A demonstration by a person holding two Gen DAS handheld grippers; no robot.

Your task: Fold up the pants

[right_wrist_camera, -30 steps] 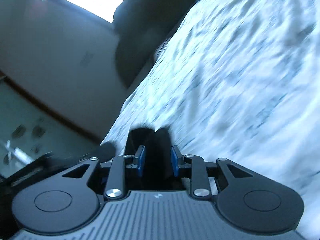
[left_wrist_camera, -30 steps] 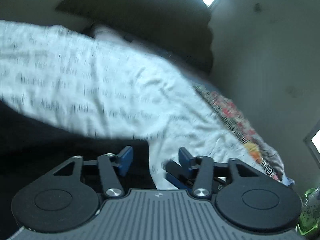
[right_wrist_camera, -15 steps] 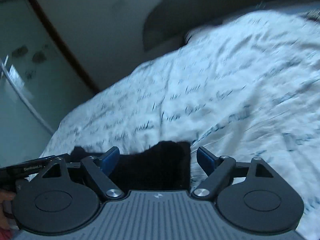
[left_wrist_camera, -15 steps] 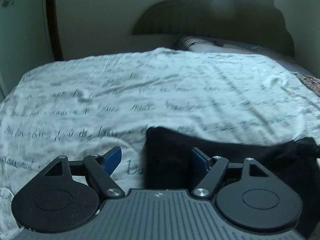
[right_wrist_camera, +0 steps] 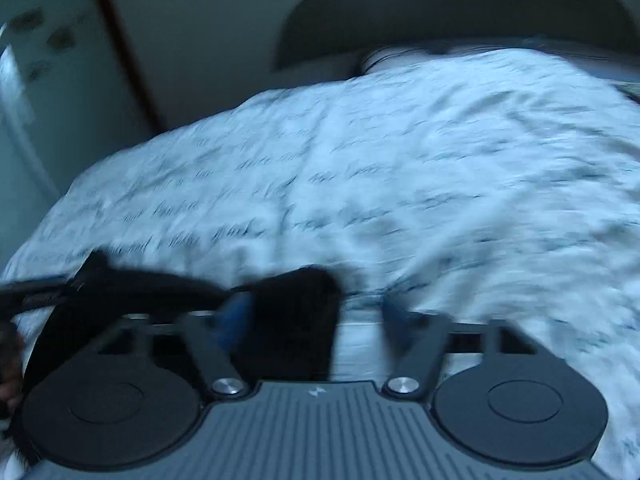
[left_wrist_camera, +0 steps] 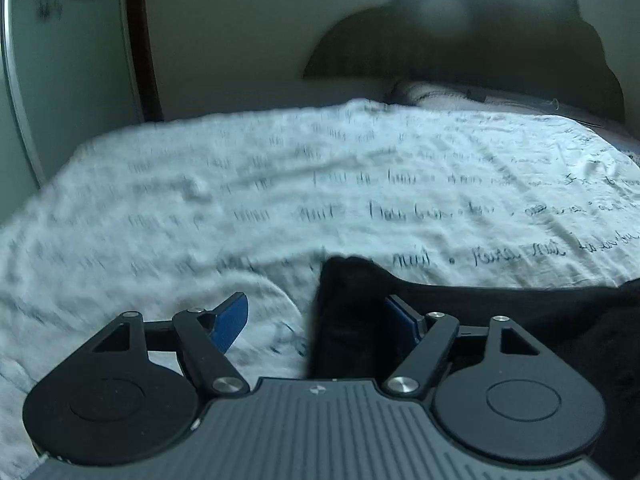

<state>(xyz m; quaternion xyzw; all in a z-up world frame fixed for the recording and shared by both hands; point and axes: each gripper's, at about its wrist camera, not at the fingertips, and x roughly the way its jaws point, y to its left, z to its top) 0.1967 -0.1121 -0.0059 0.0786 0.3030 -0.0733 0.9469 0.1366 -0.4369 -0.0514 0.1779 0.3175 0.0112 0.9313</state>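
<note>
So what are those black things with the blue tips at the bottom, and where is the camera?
Those are two grabbing tools, each with two fingers, and a person holds one in each hand. A small camera sits on each tool and looks forward along its fingers, so there is one picture per tool. The blue tips are soft pads. Ahead is a bed, covered by a white sheet printed with handwriting, with a dark headboard behind. The black cloth is the pants, lying near the front edge. The left gripper and the right gripper have just been opening. A corner of the pants lies between each one's fingers, but nothing is squeezed, so they hold nothing.
</note>
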